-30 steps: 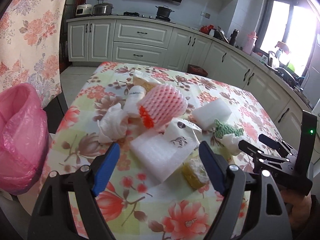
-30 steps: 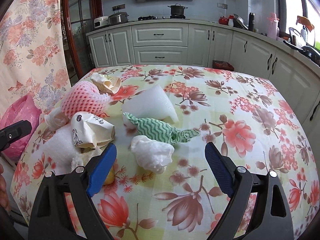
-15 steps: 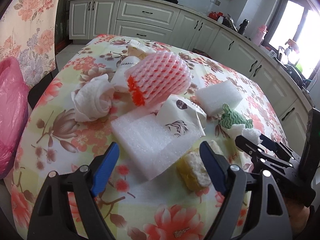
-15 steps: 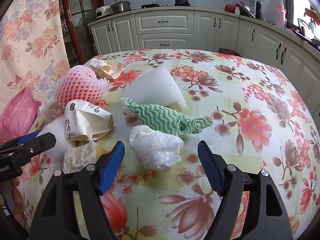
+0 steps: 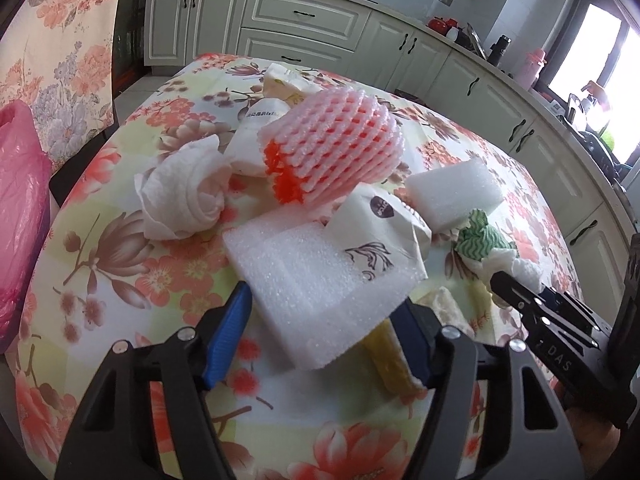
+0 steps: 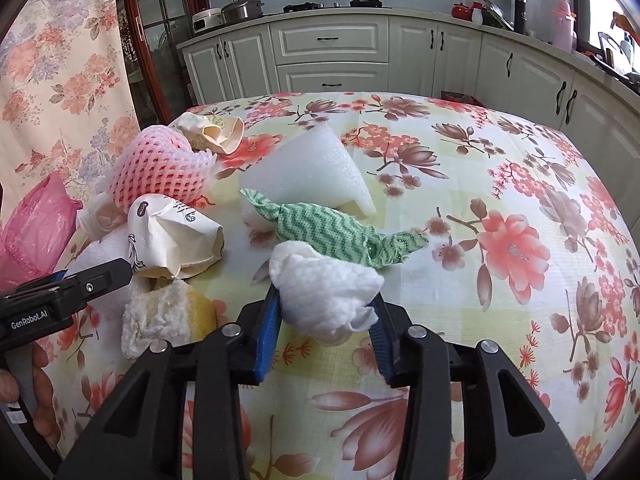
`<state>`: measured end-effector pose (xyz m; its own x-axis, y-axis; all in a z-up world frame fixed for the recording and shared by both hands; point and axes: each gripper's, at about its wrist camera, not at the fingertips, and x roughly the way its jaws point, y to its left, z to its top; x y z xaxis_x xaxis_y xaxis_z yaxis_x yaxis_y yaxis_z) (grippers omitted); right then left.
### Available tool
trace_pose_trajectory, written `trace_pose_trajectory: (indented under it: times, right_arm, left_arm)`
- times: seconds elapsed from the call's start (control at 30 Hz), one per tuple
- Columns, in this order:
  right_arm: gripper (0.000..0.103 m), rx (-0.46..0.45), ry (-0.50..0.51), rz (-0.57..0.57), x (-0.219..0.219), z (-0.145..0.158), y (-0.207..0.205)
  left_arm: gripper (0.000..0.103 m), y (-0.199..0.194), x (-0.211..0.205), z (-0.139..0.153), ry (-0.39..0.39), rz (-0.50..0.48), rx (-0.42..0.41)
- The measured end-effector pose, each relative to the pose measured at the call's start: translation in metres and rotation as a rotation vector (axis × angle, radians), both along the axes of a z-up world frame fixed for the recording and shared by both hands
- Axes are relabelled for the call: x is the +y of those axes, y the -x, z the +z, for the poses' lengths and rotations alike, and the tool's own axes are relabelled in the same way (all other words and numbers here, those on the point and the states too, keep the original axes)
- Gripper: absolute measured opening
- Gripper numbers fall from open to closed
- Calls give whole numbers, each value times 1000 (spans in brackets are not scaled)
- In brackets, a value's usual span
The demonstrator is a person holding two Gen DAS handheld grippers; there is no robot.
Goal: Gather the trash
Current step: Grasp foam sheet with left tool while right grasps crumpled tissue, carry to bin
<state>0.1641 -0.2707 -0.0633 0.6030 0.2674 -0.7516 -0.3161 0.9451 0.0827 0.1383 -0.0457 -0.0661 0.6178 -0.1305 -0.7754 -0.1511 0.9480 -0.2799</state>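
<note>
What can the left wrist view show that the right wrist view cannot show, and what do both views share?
Only the left wrist view shows the rolled white paper towel and the left gripper with the white foam sheet between its open jaws. Only the right wrist view shows the right gripper closed around a crumpled white tissue, and the whole length of the green wavy cloth. Both show the pink foam net, the printed paper cup, the yellow sponge and the pink bag.
</note>
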Motion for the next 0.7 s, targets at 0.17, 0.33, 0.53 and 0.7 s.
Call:
trace_pose_trajectory:
  times: [0.17, 0.33, 0.53, 0.7]
  right_arm:
    - [37, -28, -14, 4, -3, 12, 7]
    - [37, -63, -32, -3, -8, 28, 16]
    - [37, -98, -35, -11, -10, 44, 24]
    - [37, -128, -43, -18, -10, 57, 28]
  left_arm:
    - [65, 12, 1, 12, -22, -6, -23]
    - [65, 27, 4, 29, -28, -7, -57]
    - [65, 40, 9, 50, -36, 4, -105]
    - [65, 49, 18, 68, -54, 18, -147]
